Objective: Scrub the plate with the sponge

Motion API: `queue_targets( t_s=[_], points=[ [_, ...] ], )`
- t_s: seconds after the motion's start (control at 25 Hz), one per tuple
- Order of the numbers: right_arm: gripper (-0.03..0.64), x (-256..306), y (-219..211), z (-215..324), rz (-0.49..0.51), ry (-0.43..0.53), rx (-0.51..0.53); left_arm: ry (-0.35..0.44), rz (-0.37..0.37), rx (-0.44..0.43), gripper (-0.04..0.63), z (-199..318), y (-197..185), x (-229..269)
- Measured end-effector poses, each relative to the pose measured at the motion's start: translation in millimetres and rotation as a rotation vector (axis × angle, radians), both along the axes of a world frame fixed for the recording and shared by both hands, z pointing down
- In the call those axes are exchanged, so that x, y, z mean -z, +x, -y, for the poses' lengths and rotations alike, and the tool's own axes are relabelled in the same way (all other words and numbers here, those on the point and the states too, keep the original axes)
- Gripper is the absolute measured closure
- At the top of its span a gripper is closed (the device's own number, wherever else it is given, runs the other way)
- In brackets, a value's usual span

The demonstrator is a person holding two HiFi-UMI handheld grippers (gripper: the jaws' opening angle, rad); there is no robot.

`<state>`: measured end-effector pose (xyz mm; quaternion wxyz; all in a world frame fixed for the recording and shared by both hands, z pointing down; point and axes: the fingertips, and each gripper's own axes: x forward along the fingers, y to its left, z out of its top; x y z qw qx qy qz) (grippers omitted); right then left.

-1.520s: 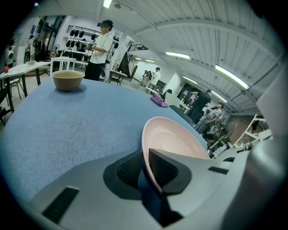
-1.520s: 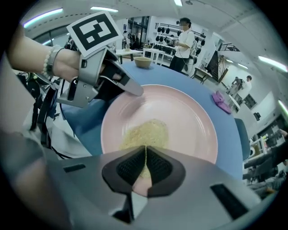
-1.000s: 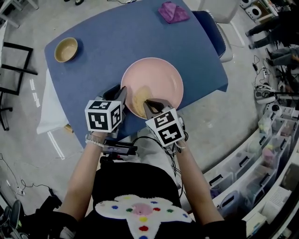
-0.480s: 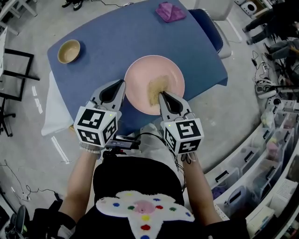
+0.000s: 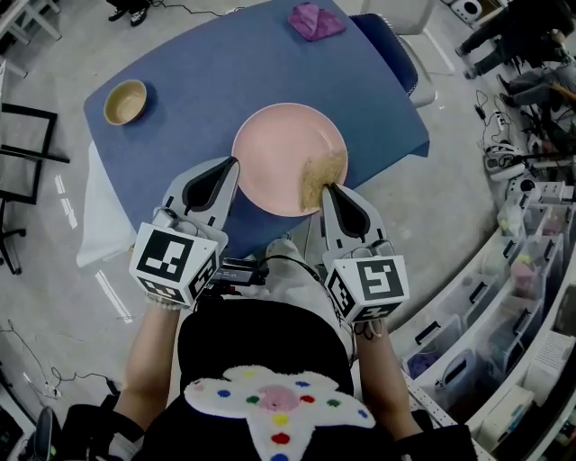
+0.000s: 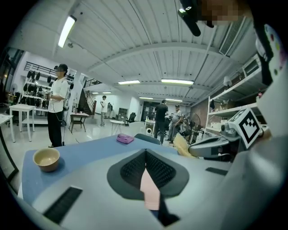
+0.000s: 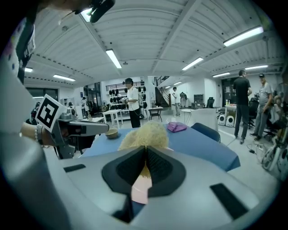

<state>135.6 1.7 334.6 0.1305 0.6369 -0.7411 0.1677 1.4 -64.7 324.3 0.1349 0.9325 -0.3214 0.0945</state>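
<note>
When scanning from the far left of the blue desk (image 5: 193,76), first thing to spot: a small tan bowl (image 5: 125,102), parked near the far-left corner and well apart from everything else. Shows up in the left gripper view too, off to the left on the blue top.

Moving right, on to the left claw (image 5: 232,164). Clamped fully shut, tips pinched on the near-left rim of the pink plate (image 5: 279,144). Easy to check in the left gripper view: a thin strip of pink rim caught between the dark ribbed pads (image 6: 132,170).

Plate itself sitting flat around the middle of the desk, toward the near edge, right between the two claws.

Further right, the yellowish sponge (image 5: 322,169), lying on the near-right part of the plate and touching its surface just inside the rim. Gripped at its near end by the right claw (image 5: 327,187), closed tight on it. In the right gripper view, fluffy sponge bulging out just past the claw tips, with a bit of pink plate peeking through below the pads.

Lastly, way up near the far-right corner of the desk, a crumpled purple cloth (image 5: 315,20), well apart from either claw.
</note>
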Motion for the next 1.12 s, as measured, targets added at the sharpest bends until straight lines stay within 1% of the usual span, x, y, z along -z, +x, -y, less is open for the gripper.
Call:
queue_targets(
  t_s=[0.24, 0.4, 0.48, 0.68, 1.12],
  points=[
    [0.6, -2, 1, -8, -0.03, -0.003, -0.006, 0.023, 0.021, -0.025, 0.584, -7, 4, -1],
    [0.6, -6, -2, -9, -0.006, -0.018, -0.005, 0.029, 0.037, -0.036, 0.584, -9, 6, -3],
    [0.601, -6, -3, -9, -0.012, -0.016, -0.002, 0.03, 0.04, -0.044, 0.584, -11, 7, -4],
    [0.601, -6, -7, -10, -0.031, -0.015, 0.014, 0.022, 0.041, -0.044, 0.586, -12, 5, -6],
    [0.603, -2, -6, -9, -0.052, -0.003, -0.007, 0.032, 0.029, -0.065, 0.584, -11, 7, -3]
  ],
)
